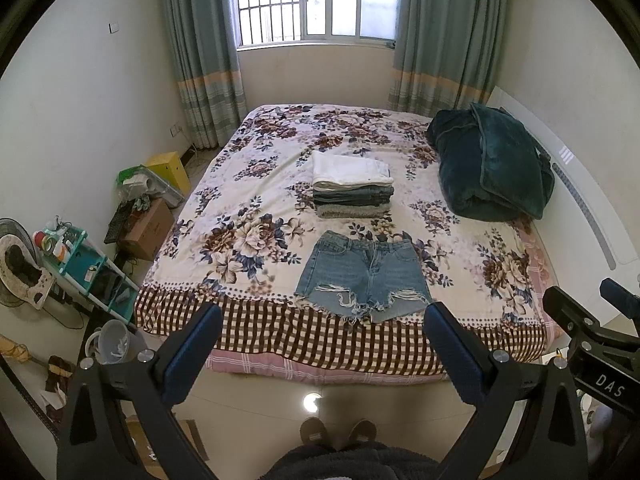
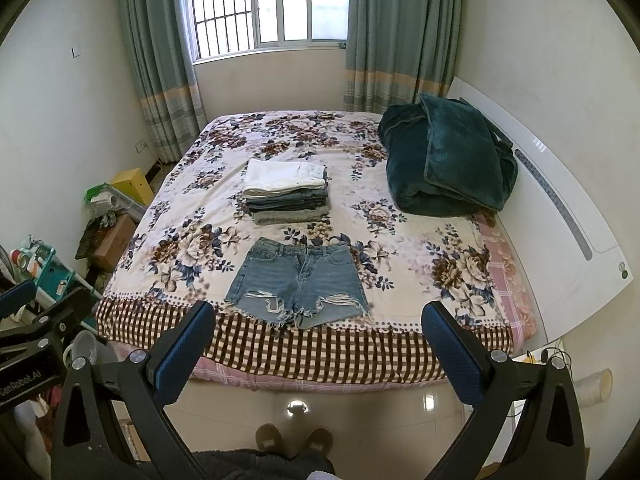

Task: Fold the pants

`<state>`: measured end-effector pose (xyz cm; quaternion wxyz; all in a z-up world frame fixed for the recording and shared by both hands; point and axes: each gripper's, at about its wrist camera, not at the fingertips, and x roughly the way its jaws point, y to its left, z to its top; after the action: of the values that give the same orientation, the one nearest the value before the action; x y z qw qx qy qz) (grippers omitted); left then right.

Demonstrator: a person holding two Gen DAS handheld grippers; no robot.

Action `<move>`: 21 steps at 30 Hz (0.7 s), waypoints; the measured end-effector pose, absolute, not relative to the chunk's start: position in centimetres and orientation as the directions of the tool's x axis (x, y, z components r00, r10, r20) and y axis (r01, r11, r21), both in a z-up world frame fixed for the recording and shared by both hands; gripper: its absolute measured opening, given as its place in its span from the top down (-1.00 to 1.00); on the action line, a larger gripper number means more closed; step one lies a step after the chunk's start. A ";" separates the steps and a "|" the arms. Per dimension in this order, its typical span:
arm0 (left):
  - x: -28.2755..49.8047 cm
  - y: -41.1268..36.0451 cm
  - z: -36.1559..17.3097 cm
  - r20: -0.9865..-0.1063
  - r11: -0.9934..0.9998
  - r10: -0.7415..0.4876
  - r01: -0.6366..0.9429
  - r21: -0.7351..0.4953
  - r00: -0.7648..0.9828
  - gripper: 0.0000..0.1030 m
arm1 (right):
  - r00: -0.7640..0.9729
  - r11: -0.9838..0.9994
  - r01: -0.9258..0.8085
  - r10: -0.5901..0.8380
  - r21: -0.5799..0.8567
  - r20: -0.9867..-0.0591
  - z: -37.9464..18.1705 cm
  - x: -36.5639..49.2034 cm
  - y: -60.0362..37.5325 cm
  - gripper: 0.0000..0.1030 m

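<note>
Frayed blue denim shorts (image 1: 362, 276) lie flat near the front edge of the floral bed (image 1: 248, 216), waistband toward the window. They also show in the right wrist view (image 2: 298, 280). A stack of folded pants (image 1: 352, 184) with a white pair on top sits behind them, also seen in the right wrist view (image 2: 286, 192). My left gripper (image 1: 322, 320) is open and empty, held in front of the bed, short of the shorts. My right gripper (image 2: 318, 316) is open and empty too, at the same distance.
A folded dark green blanket (image 1: 492, 160) lies at the bed's right, by the white headboard (image 2: 560, 216). Boxes (image 1: 148, 224), a teal shelf (image 1: 80, 256) and a bucket (image 1: 116, 340) stand left of the bed. The person's slippered feet (image 1: 338, 434) stand on the tiled floor.
</note>
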<state>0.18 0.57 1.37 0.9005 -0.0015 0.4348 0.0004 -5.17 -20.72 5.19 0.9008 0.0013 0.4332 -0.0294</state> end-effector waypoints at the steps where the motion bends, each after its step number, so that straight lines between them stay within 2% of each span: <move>1: 0.2 0.6 1.6 -0.783 1.000 0.000 -0.003 -0.003 0.623 -1.00 | 0.622 0.998 0.054 -0.050 -0.022 -0.781 5.3 -5.2 -20.6 -1.00; 21: 0.2 0.5 1.9 -0.782 1.000 -0.006 -0.001 -0.008 0.623 -1.00 | 0.623 0.999 0.050 -0.047 -0.021 -0.781 5.5 -4.8 -19.1 -1.00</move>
<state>0.16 0.52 1.91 0.9007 -0.0038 0.4344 -0.0014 -4.77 -19.06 5.53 0.9008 0.0014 0.4335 -0.0268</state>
